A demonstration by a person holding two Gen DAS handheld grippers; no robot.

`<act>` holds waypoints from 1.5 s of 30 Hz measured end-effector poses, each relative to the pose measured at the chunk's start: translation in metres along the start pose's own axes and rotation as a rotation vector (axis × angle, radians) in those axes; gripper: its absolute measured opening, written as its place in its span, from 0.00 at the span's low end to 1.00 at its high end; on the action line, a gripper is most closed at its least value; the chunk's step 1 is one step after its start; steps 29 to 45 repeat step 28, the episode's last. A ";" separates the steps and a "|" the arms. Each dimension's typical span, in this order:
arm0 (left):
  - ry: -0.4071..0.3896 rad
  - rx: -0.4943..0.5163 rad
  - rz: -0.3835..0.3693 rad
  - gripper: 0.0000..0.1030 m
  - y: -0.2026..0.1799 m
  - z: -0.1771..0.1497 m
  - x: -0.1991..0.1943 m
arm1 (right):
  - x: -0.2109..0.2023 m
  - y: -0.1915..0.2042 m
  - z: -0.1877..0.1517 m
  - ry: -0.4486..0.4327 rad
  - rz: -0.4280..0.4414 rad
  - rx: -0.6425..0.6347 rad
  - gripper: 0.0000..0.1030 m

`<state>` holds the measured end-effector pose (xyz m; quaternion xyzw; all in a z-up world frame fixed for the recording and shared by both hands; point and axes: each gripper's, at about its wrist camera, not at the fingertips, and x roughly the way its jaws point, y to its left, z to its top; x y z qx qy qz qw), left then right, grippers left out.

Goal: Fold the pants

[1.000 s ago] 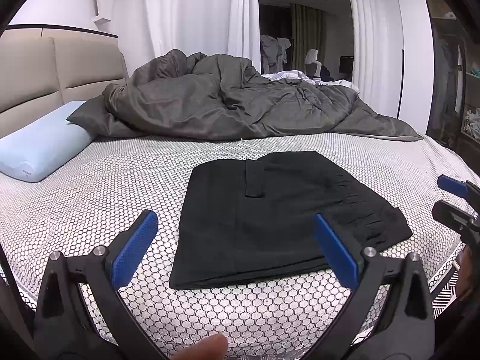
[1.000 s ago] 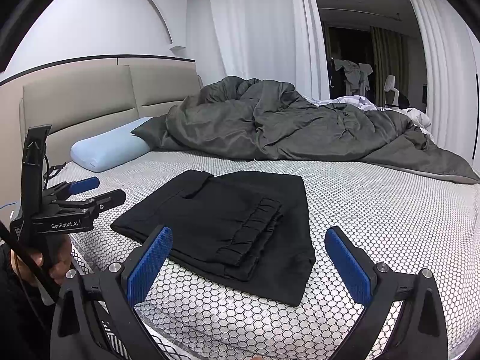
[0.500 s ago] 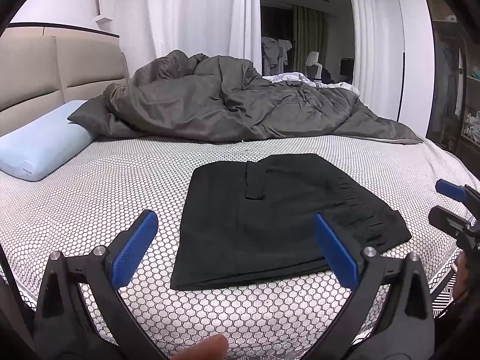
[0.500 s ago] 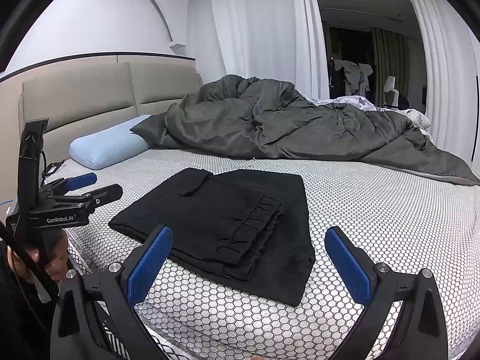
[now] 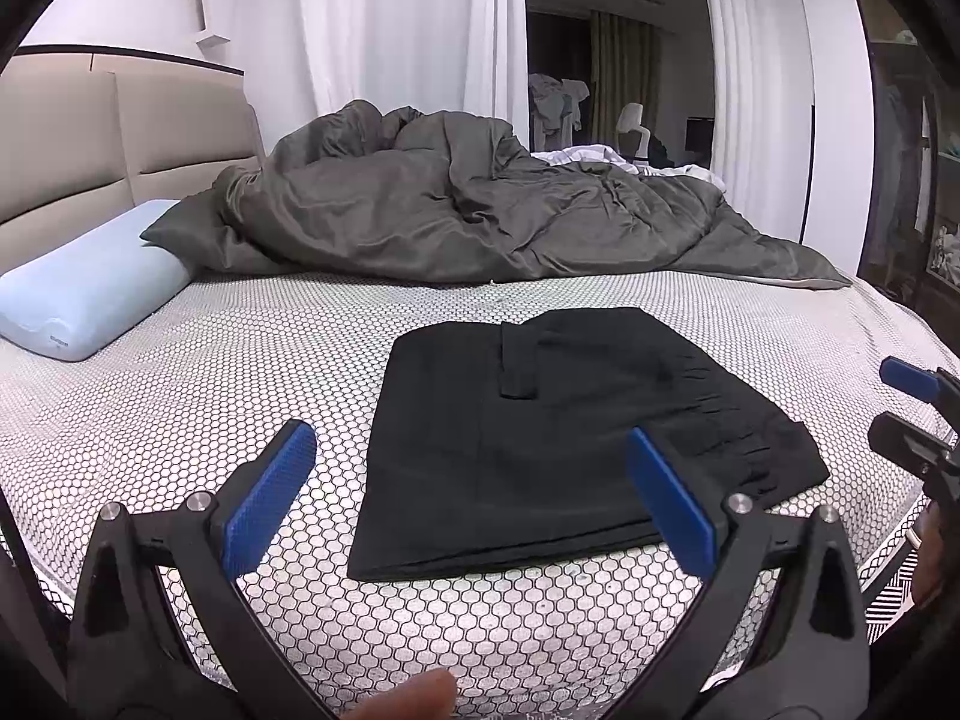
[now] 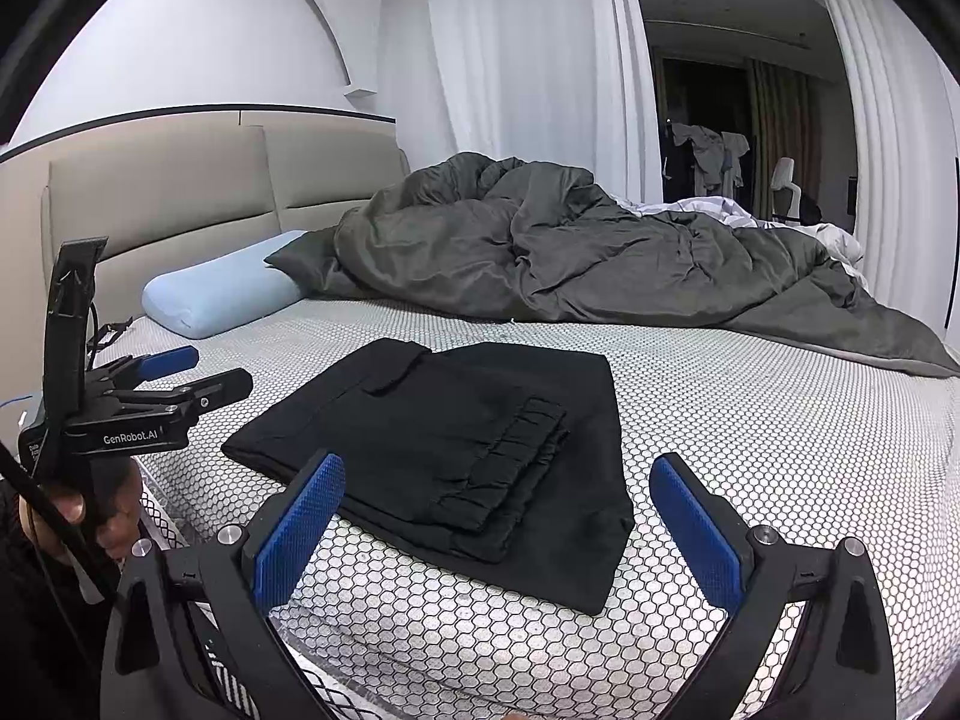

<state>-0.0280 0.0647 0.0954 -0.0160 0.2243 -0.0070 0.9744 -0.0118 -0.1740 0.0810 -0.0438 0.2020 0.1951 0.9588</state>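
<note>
Black pants [image 5: 576, 438] folded into flat rectangle on honeycomb-pattern bed [image 5: 240, 372], just ahead of both tongs, elastic waistband on top toward right side. Left gripper [image 5: 474, 492] wide open, blue pads apart, holding nothing, hovering off near bed edge. Right gripper [image 6: 498, 528] same: wide open, empty, clear of fabric. Versus a second ago: pants unmoved, both views nearly identical (slight drift back only). Grey duvet [image 5: 468, 216] bunched beyond pants; pale blue pillow [image 5: 84, 294] far left.
</note>
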 end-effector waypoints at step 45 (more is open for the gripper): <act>-0.011 0.001 0.004 0.99 0.003 0.000 -0.004 | -0.001 0.005 -0.001 0.002 -0.008 -0.024 1.00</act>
